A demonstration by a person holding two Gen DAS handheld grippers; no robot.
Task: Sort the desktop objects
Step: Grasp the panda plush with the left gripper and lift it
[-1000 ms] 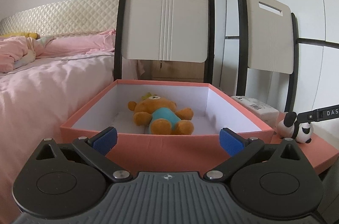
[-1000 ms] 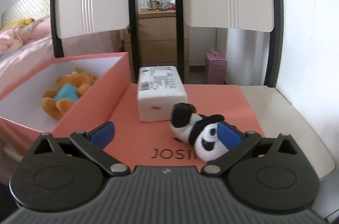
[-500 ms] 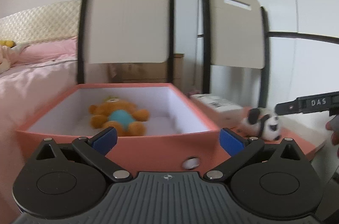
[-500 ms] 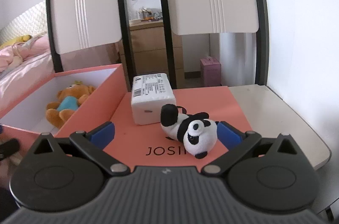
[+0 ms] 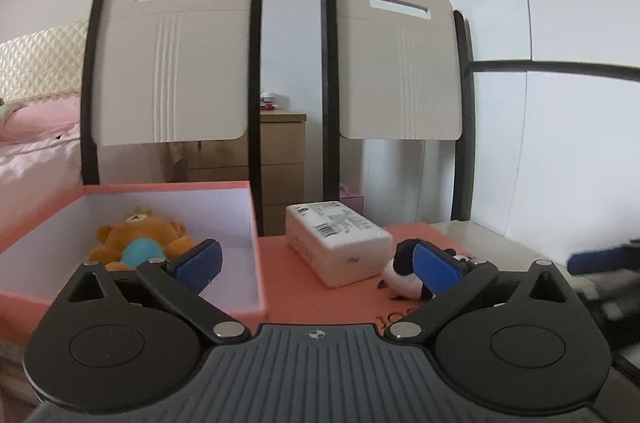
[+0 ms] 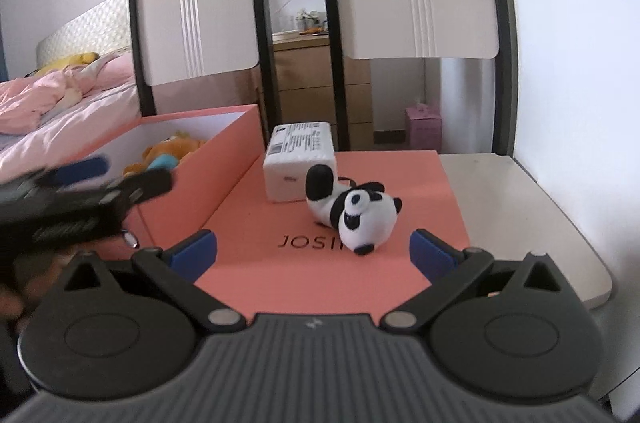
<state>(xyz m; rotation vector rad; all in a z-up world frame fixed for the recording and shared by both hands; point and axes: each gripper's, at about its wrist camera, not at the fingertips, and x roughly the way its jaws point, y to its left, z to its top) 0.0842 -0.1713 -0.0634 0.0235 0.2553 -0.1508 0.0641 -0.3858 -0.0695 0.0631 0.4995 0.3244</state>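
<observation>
A black-and-white panda plush [image 6: 356, 213] lies on the coral box lid [image 6: 320, 263], just ahead of my open right gripper [image 6: 312, 251]. Behind it stands a white labelled packet [image 6: 300, 161]. An orange bear plush [image 5: 136, 237] rests inside the open coral box [image 5: 256, 263] at the left. My left gripper [image 5: 316, 265] is open and empty, facing the packet [image 5: 338, 247], with its right finger covering part of the panda [image 5: 400, 277]. In the right wrist view the left gripper [image 6: 80, 191] shows blurred at the left edge.
Two chairs [image 5: 176, 71] [image 5: 396, 63] with cream backs stand behind the table. A wooden drawer unit [image 6: 316, 79] sits between them. A bed with pink covers [image 6: 60, 103] lies at the left. The pale tabletop [image 6: 520, 215] extends right of the lid.
My left gripper has swung right, from facing the box to facing the packet and panda. My right gripper has backed off from the panda, which now lies farther ahead of the fingers.
</observation>
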